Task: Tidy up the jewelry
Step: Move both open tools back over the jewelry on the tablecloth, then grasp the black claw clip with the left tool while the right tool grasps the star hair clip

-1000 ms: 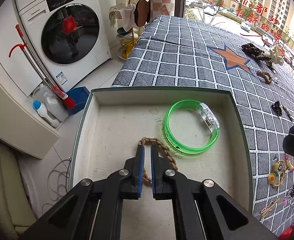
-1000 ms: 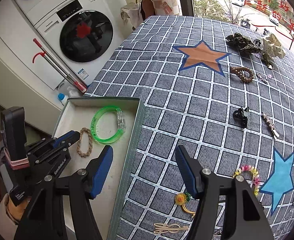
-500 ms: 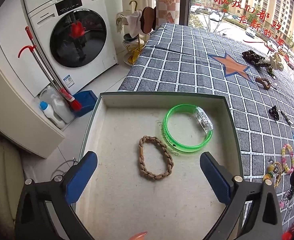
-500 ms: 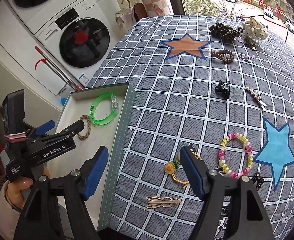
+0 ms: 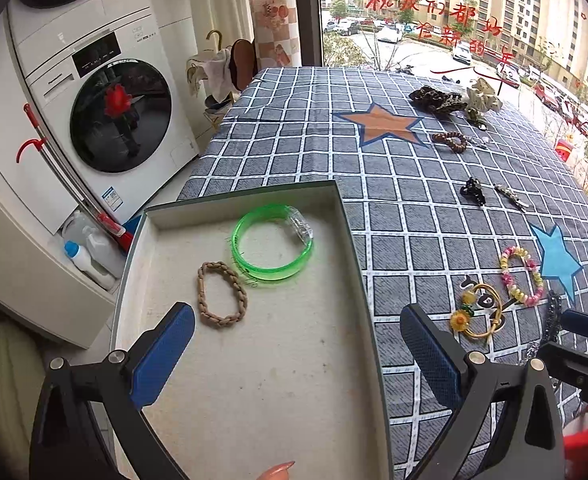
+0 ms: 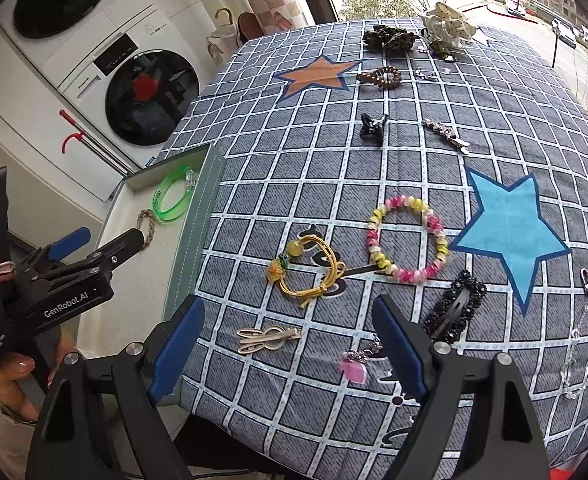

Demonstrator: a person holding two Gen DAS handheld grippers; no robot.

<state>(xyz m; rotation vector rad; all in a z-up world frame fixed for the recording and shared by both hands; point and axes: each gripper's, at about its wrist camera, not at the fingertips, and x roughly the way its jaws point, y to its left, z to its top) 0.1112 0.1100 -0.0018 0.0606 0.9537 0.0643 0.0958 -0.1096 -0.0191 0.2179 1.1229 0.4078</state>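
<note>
A green-rimmed box [image 5: 350,232] with a beige floor holds a green bangle [image 5: 271,242] and a brown braided band [image 5: 221,294]. My left gripper [image 5: 296,354] is open and empty above the box's near half. My right gripper [image 6: 289,344] is open and empty above the table's near edge, over a gold bunny clip [image 6: 267,338]. Just beyond it lie a yellow flower hair tie [image 6: 308,270], a pink-yellow bead bracelet [image 6: 408,240], a black beaded clip [image 6: 456,306] and a pink charm [image 6: 354,366].
The checked tablecloth [image 6: 374,168] also carries a black claw clip [image 6: 372,128], a silver clip [image 6: 446,134], a brown bead bracelet [image 6: 380,77], scrunchies [image 6: 390,38] and a clear chain [image 6: 582,340]. A washing machine [image 5: 105,120] stands left of the table.
My left gripper opened and let go of the braided band in the box, then drew back and turned right. My right gripper moved right and nearer the table over the loose jewelry.
</note>
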